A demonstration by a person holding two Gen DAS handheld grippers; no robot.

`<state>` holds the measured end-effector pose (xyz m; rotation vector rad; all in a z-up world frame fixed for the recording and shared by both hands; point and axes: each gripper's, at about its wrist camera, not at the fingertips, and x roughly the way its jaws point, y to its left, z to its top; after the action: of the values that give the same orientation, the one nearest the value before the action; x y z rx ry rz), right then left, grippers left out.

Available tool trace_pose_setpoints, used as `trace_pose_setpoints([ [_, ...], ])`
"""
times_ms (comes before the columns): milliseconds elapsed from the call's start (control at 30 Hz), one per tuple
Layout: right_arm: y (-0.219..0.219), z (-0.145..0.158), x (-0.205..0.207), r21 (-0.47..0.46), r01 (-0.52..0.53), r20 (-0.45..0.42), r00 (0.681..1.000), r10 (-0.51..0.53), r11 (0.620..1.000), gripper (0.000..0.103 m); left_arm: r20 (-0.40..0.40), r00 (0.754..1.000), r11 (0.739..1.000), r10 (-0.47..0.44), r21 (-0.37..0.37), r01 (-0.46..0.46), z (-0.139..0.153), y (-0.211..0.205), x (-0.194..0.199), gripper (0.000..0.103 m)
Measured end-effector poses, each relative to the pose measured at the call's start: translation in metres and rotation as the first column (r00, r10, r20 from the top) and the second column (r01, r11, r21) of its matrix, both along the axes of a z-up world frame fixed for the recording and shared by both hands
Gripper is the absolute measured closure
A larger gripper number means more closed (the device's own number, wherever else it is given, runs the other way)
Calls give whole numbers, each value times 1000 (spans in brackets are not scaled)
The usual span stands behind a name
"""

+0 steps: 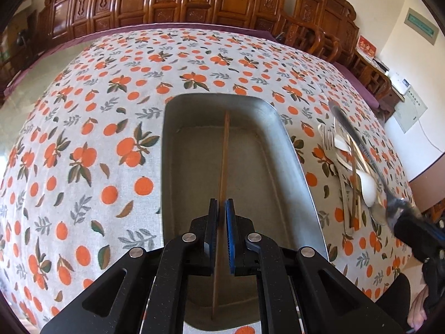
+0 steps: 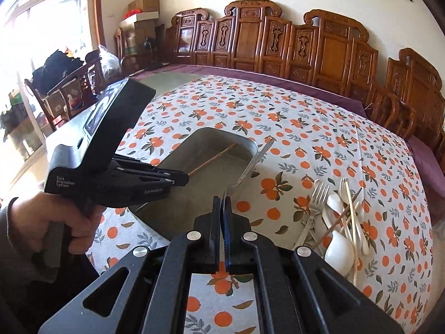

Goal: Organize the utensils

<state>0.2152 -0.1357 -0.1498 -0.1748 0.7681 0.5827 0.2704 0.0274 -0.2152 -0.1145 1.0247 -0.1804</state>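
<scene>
A metal tray [image 1: 292, 150] [image 2: 228, 134] lies on the orange-print tablecloth. My left gripper [image 1: 221, 203] [image 2: 185, 179] is shut on a wooden chopstick [image 1: 224, 153] [image 2: 214, 158], which runs lengthwise over the tray with its far tip near the far wall. My right gripper [image 2: 223, 199] [image 1: 403, 220] is shut on a slim metal utensil [image 2: 251, 164] [image 1: 358, 142]; its free end points up and away beside the tray's right rim. A pile of forks, white spoons and chopsticks [image 1: 350, 172] [image 2: 342, 214] lies right of the tray.
Carved wooden chairs [image 2: 278, 44] line the table's far side. A person's hand [image 2: 78, 222] holds the left gripper's handle at the near left. Boxes [image 2: 144, 8] and clutter stand by a bright window at the far left.
</scene>
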Motion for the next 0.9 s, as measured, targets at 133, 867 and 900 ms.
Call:
trace_pose_setpoints([
  [133, 8, -4, 2, -2, -11, -9, 1000, 11, 1000, 100, 13, 1000, 1000, 7, -5, -7, 7, 4, -4, 98],
  [867, 66, -51, 32, -29, -73, -129, 989, 68, 997, 100, 104, 993, 997, 62, 33, -66, 37, 37, -27, 98],
  [900, 67, -51, 34, -28, -70, -133, 989, 66, 997, 100, 104, 993, 997, 62, 32, -65, 37, 37, -27, 98],
])
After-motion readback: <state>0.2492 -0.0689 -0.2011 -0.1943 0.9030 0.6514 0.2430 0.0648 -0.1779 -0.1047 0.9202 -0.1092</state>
